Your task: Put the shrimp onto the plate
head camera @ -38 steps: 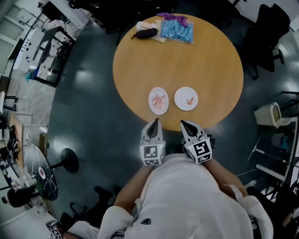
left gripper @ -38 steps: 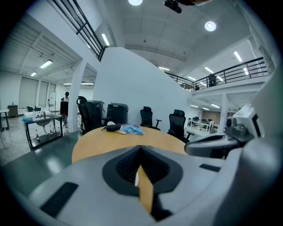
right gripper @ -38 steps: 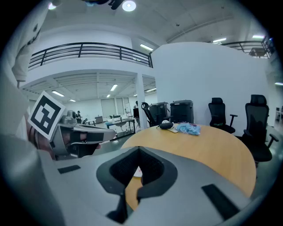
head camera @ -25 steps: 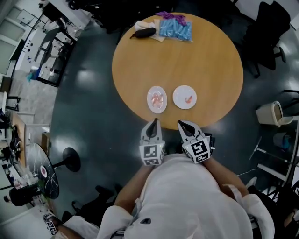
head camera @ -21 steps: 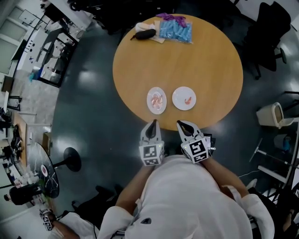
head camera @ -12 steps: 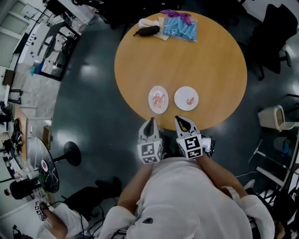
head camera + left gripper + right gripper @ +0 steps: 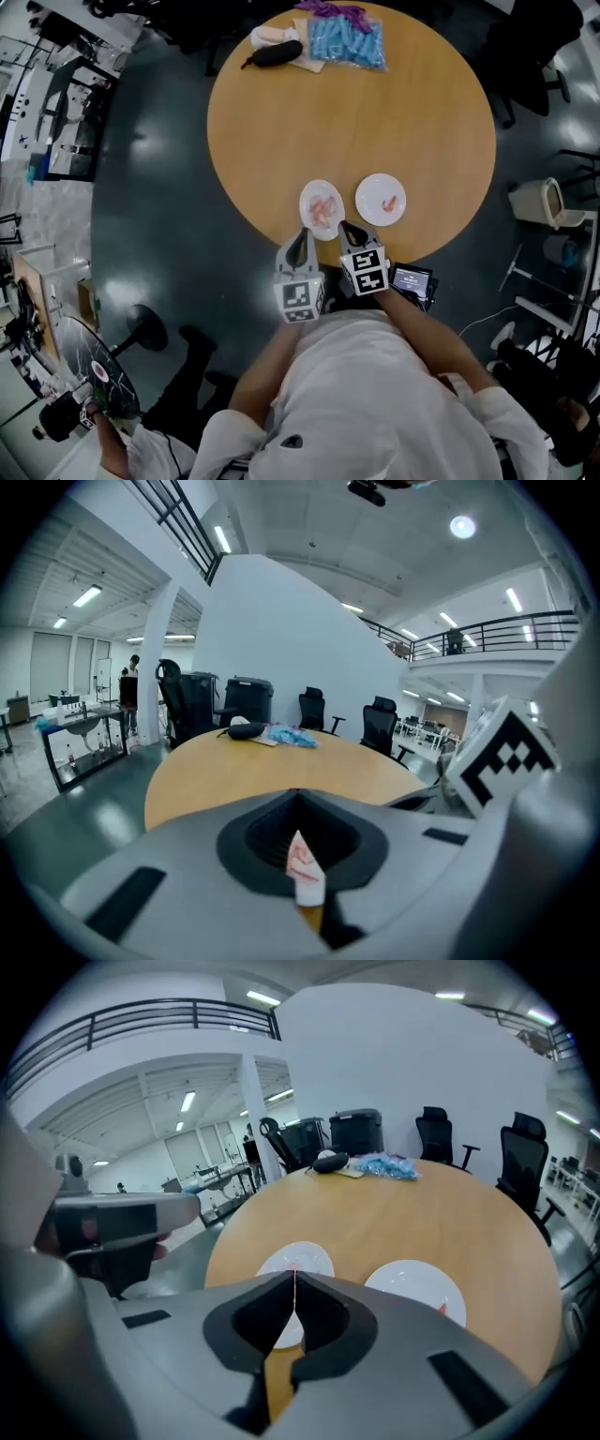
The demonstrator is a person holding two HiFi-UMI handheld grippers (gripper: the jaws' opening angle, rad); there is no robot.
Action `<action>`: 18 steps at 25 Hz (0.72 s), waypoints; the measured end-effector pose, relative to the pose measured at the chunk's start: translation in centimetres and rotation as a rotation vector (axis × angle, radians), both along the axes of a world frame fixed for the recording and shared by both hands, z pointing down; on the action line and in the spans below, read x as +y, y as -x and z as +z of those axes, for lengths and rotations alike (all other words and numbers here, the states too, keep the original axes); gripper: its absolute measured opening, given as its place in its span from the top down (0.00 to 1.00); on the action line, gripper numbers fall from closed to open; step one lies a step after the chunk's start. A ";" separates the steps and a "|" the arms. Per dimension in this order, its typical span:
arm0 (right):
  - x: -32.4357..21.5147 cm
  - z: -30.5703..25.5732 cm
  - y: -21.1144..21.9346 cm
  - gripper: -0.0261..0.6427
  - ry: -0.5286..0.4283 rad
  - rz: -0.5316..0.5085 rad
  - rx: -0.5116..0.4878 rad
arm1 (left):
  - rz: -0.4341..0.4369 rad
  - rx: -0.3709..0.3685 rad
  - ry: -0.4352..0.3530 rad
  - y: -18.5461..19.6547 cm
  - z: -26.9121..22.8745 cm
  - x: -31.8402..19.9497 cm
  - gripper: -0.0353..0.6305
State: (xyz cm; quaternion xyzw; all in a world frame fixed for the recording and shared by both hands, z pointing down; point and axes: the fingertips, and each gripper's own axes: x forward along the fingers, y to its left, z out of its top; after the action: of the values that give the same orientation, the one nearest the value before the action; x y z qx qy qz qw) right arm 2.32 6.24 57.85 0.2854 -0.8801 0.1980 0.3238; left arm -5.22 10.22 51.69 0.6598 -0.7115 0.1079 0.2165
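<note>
The place was a large open-plan office or lab hall rather than a home. A round light-brown wooden table [image 7: 375,122] stood on a dark glossy hard floor [image 7: 159,169], with black swivel office chairs [image 7: 380,726] at its far side. A mezzanine gallery with a dark metal railing [image 7: 497,635] ran along tall white walls, and long strip lights [image 7: 86,595] lined the high ceiling. Off to one side stood metal-framed workbenches [image 7: 56,112] crowded with equipment, with a thick white column [image 7: 155,658] rising near them. A pale plastic waste bin [image 7: 542,200] sat on the floor close to the table.
</note>
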 end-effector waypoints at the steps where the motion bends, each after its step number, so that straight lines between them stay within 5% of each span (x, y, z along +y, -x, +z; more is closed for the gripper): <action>1: -0.2 1.0 0.5 0.94 0.012 0.008 0.022 | 0.007 0.002 0.011 0.3 0.3 -0.1 0.94; 11: -0.7 7.2 3.8 0.90 0.206 0.040 0.141 | -0.013 0.035 0.057 2.4 2.1 -0.2 0.94; 18: -1.6 9.6 4.5 0.86 0.231 0.043 0.223 | -0.034 0.060 0.061 3.4 2.8 -0.5 0.94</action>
State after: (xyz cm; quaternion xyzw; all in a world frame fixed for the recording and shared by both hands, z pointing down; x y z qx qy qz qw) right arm -2.18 4.60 67.47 0.2854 -0.8036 0.2719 0.4459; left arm -8.62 9.75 54.48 0.6434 -0.7123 0.1061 0.2596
